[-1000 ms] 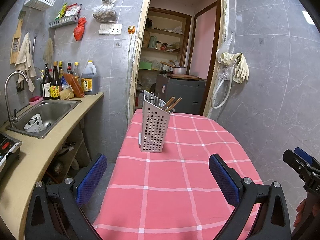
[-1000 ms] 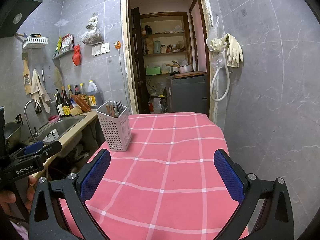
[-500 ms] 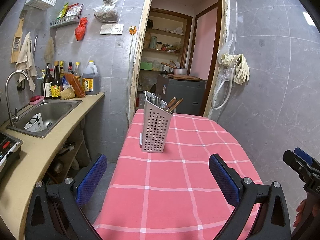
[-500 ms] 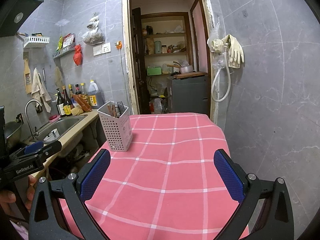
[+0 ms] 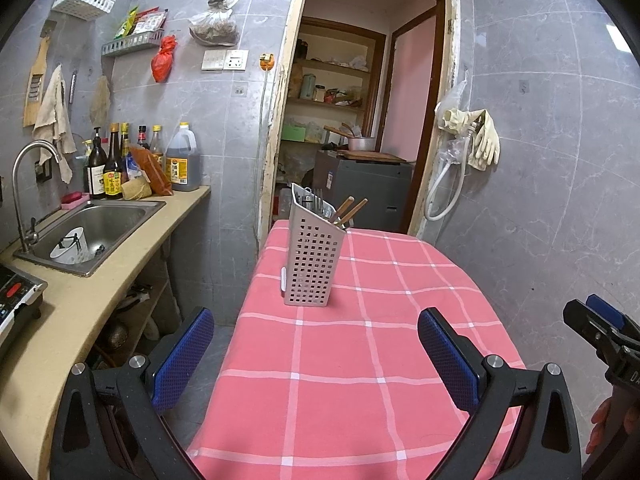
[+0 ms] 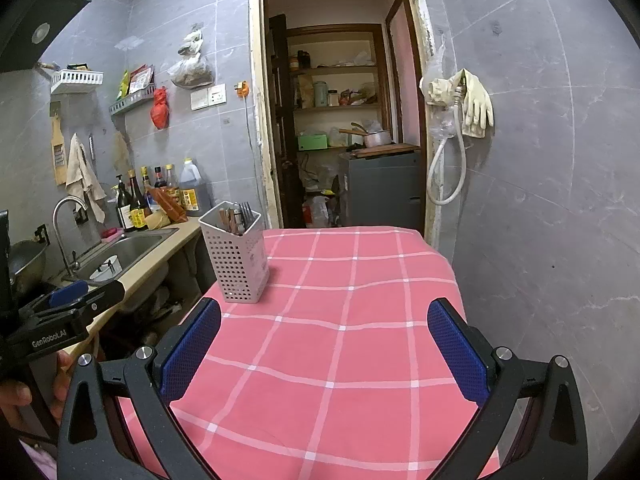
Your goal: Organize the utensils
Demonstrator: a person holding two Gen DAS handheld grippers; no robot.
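From your left wrist camera, your left gripper (image 5: 316, 356) hangs over the near part of the table with the pink checked cloth (image 5: 360, 360), its blue-padded jaws spread wide and holding nothing. The perforated utensil holder (image 5: 312, 256) stands upright on the far left part of the cloth, well ahead of the fingers, with wooden chopsticks (image 5: 349, 209) leaning out of it and metal cutlery behind them. The steel sink (image 5: 96, 224) lies to the left in the counter.

From your right wrist camera, your right gripper (image 6: 324, 352) is likewise spread wide and empty above the cloth (image 6: 340, 340). The utensil holder (image 6: 236, 256) stands ahead and to the left, near the cloth's left edge, with fork tines (image 6: 246, 210) showing above its rim.
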